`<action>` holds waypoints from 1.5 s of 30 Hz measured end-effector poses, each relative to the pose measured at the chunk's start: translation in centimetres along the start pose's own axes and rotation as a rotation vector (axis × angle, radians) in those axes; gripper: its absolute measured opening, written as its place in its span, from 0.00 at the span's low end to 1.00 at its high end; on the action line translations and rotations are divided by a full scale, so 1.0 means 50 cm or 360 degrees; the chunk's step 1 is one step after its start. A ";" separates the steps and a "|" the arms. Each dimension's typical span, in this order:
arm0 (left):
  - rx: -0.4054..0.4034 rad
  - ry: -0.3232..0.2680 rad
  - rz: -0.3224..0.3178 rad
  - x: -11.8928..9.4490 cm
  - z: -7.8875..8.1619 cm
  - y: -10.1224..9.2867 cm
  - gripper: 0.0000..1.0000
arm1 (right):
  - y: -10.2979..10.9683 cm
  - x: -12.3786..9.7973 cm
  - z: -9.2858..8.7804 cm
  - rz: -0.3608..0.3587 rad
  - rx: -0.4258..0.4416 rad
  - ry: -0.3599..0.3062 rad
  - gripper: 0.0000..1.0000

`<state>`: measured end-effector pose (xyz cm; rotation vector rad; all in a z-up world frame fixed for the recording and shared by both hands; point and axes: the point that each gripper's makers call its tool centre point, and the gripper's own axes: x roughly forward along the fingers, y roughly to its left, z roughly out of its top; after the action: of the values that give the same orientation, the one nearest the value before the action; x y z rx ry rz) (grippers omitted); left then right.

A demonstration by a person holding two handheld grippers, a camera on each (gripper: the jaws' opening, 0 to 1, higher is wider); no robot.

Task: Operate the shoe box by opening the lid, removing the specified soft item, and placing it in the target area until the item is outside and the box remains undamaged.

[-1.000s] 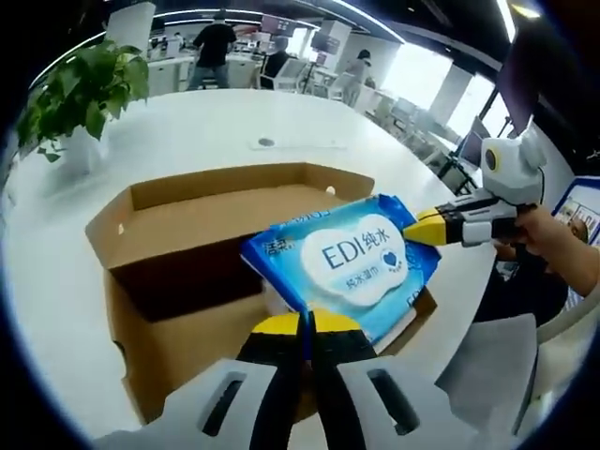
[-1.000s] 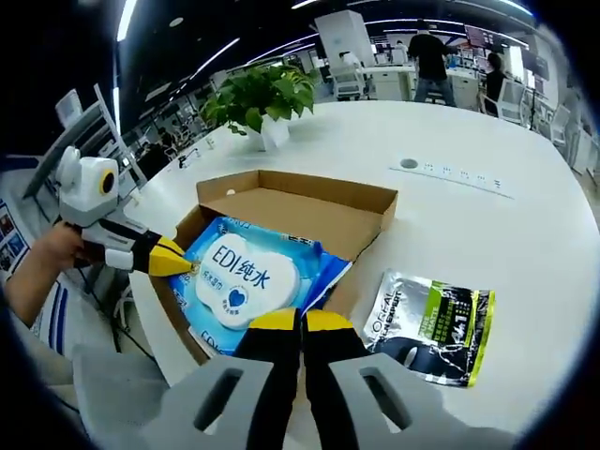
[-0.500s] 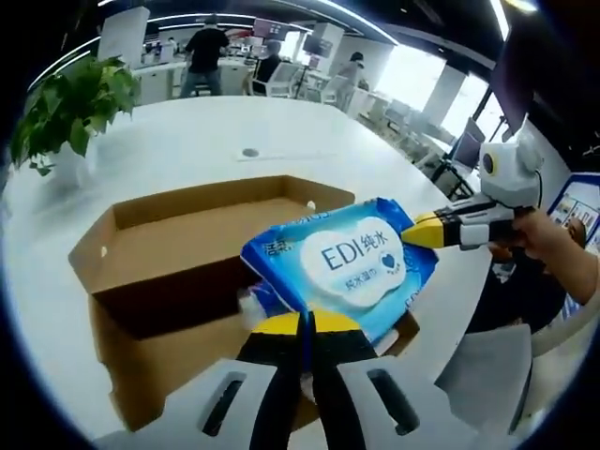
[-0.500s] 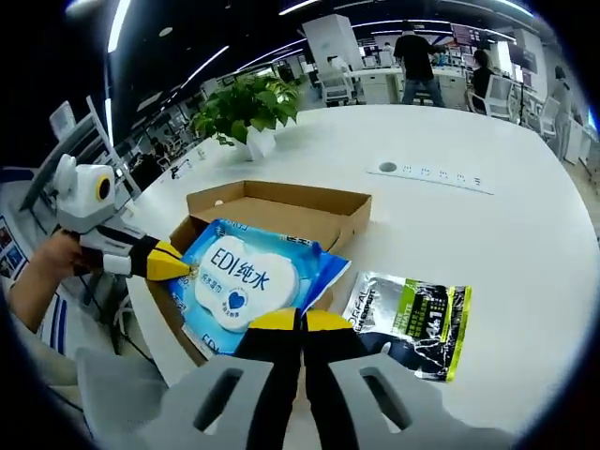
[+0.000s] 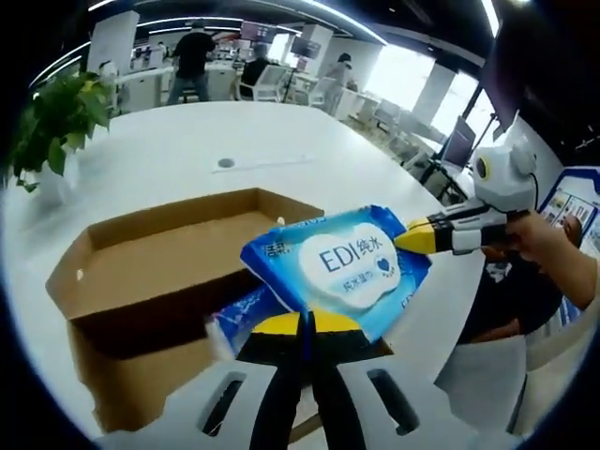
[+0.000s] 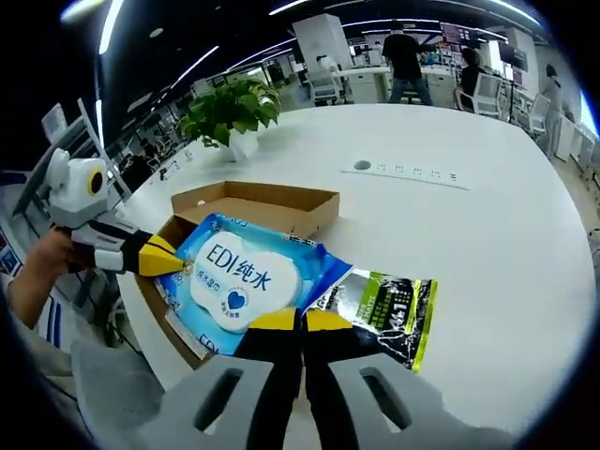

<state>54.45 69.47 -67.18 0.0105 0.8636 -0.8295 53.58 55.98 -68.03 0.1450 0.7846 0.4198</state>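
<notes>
My left gripper point(image 5: 305, 323) and right gripper point(image 6: 302, 321) both stayed clamped on the blue wipes pack point(image 6: 239, 279); pack sat higher above the open shoe box point(image 5: 159, 272) than a second ago; silver-green pouch point(image 6: 384, 314) lay beside on the white table point(image 6: 487, 244)

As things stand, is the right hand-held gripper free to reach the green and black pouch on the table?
Probably not: the right hand-held gripper is shut on the blue wipes pack, though the pouch lies uncovered beside it.
</notes>
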 end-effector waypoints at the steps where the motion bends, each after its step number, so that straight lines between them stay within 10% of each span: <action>1: 0.0009 -0.0002 -0.0002 0.006 0.004 -0.006 0.00 | -0.005 -0.003 -0.001 -0.0005 0.0002 -0.0002 0.00; 27: 0.0172 -0.0012 -0.0105 0.094 0.032 -0.139 0.00 | -0.140 -0.079 -0.040 -0.0164 0.0028 -0.0014 0.00; 45: 0.0445 0.0150 -0.0091 0.177 0.036 -0.149 0.00 | -0.219 -0.043 -0.047 -0.0220 0.0027 0.0023 0.00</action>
<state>54.04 58.04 -69.64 0.2736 0.8334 -1.0048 53.97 45.07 -71.36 0.1031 0.8071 0.2836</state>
